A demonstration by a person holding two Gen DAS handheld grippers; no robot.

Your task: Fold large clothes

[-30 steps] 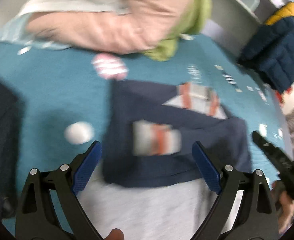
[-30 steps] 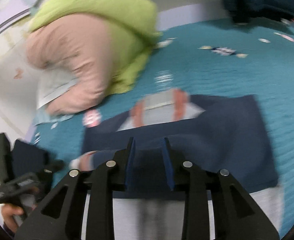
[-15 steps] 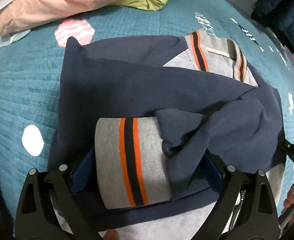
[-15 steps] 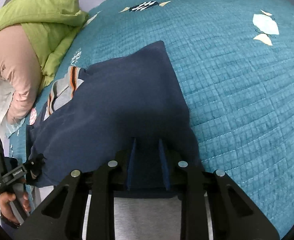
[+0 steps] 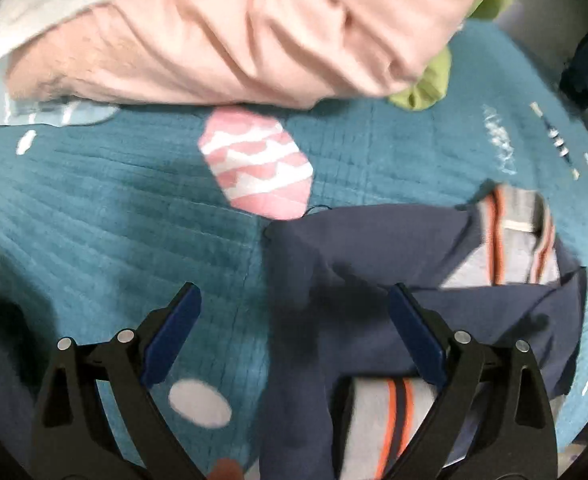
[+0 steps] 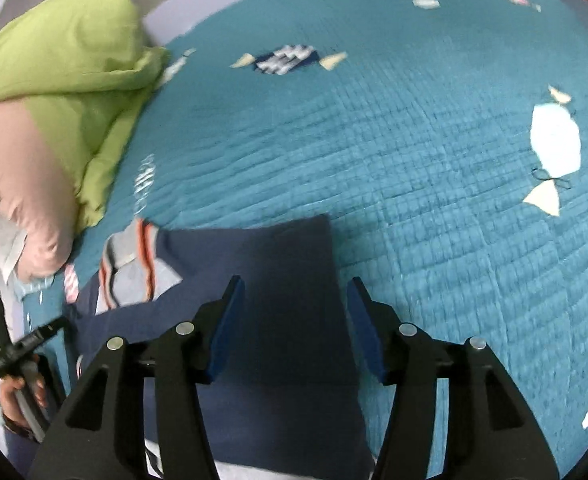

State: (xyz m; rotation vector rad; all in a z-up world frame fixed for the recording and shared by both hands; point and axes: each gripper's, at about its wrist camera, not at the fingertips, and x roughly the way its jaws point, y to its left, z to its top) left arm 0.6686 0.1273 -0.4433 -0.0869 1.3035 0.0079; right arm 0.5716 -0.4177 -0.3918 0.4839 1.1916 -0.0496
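Sweatshirt: navy sweatshirt (image 5: 374, 280) lay partly folded on the teal quilt (image 6: 434, 160), ahead of and under both grippers, its grey collar (image 5: 514, 248) with orange stripes at the far end.
Left gripper (image 5: 294, 344): jaws stood wide with nothing between them; the garment's left edge ran up between the fingers and the striped cuff (image 5: 386, 420) sat close in by the right finger.
Right gripper (image 6: 294, 320): jaws wide and empty, spanning the garment's right edge.
Doing it well: I'd judge the next fold wanted both grippers pinching matching corners, lifting evenly so the sleeve stays tucked.
Change: half a second ago the right gripper was nearly closed on the fabric; it had since let go. The left had pulled back off the cuff.
Nearby: pink bedding (image 5: 233, 40) and green bedding (image 6: 53, 60) lay beyond.
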